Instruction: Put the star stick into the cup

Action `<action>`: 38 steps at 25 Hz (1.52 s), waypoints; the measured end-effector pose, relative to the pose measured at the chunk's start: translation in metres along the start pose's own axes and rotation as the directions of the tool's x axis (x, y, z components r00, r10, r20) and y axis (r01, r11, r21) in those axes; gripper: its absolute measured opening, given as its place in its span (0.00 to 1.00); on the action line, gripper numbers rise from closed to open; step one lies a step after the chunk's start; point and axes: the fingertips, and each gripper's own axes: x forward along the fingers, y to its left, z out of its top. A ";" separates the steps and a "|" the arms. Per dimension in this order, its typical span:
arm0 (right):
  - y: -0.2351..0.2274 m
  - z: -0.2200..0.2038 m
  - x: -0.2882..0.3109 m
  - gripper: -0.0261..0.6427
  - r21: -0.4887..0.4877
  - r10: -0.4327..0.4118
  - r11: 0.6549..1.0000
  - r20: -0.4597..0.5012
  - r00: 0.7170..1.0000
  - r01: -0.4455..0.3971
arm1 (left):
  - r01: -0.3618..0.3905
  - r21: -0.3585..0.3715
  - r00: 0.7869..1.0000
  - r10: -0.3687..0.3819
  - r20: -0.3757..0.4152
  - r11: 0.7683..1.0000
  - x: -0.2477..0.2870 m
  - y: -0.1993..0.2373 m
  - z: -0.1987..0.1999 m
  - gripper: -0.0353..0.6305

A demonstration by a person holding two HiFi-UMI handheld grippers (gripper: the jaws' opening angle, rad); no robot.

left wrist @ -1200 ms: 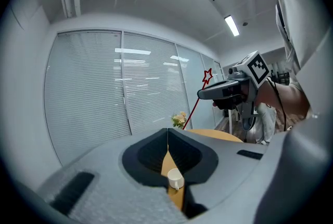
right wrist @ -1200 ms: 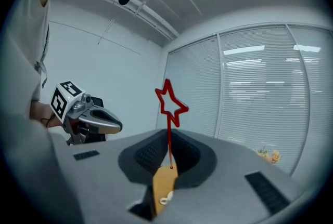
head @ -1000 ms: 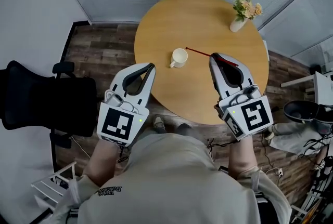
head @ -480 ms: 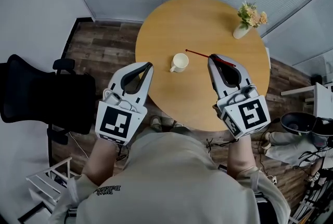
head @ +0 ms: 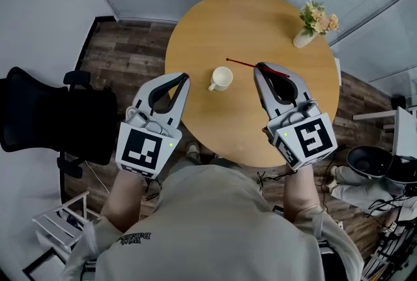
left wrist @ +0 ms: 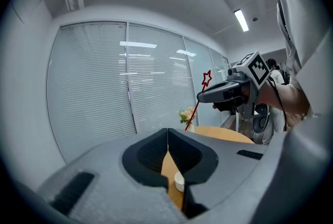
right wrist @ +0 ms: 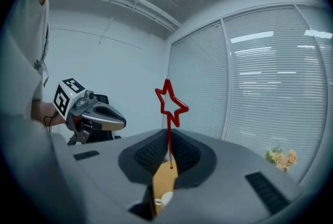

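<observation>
Star stick (head: 242,63) held aloft in the right tool (head: 262,68), now slightly nearer the cup (head: 221,78)
Above the round desk (head: 215,19) the right tool, jaws clamped on the stick's plain end, has drifted a little leftward over the last second, so the star end shows just beyond the cup, not yet over its mouth; the left tool (head: 184,76), jaws together and empty, has kept its place by the near edge; insertion remains to be done

We find the white ceramic cup (head: 221,78) mid round wooden table (head: 215,25), the red star stick (head: 251,65) just right of it, the flower vase (head: 303,38) further behind.
</observation>
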 end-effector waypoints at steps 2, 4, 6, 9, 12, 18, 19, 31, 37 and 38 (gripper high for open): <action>-0.004 -0.001 0.008 0.09 0.004 0.007 1.000 -0.002 1.000 -0.007 | -0.004 0.004 1.000 0.004 -0.014 1.000 0.006 0.007 -0.004 0.09; -0.009 -0.006 0.017 0.09 0.012 0.013 1.000 -0.008 1.000 -0.013 | -0.004 0.007 1.000 0.004 -0.031 1.000 0.015 0.012 -0.008 0.09; -0.015 -0.014 0.026 0.09 0.019 0.022 1.000 -0.022 1.000 -0.022 | 0.001 0.013 0.999 -0.001 -0.043 1.000 0.026 0.014 -0.010 0.09; -0.025 -0.034 0.042 0.09 -0.001 0.030 1.000 -0.074 0.997 -0.031 | 0.009 0.021 0.999 -0.008 -0.043 1.000 0.041 0.016 -0.009 0.09; -0.030 -0.058 0.058 0.09 0.012 0.042 0.999 -0.121 0.992 -0.041 | 0.021 0.025 0.998 -0.020 -0.062 0.999 0.053 0.017 -0.018 0.09; -0.030 -0.107 0.080 0.09 0.078 0.072 0.995 -0.204 0.976 -0.057 | 0.076 -0.009 0.989 -0.076 -0.126 0.997 0.075 0.009 -0.049 0.09; -0.031 -0.116 0.084 0.09 0.086 0.075 0.995 -0.218 0.973 -0.058 | 0.084 -0.012 0.987 -0.085 -0.135 0.996 0.080 0.008 -0.055 0.09; -0.023 -0.219 0.113 0.09 0.141 0.123 0.987 -0.397 0.910 -0.072 | 0.092 -0.133 0.950 -0.127 -0.286 0.987 0.110 0.003 -0.154 0.09; -0.014 -0.259 0.119 0.09 0.161 0.148 0.984 -0.465 0.873 -0.081 | 0.104 -0.190 0.935 -0.161 -0.315 0.976 0.120 -0.009 -0.182 0.09; -0.012 -0.265 0.119 0.09 0.161 0.151 0.984 -0.476 0.866 -0.083 | 0.109 -0.196 0.933 -0.168 -0.317 0.974 0.122 -0.013 -0.185 0.09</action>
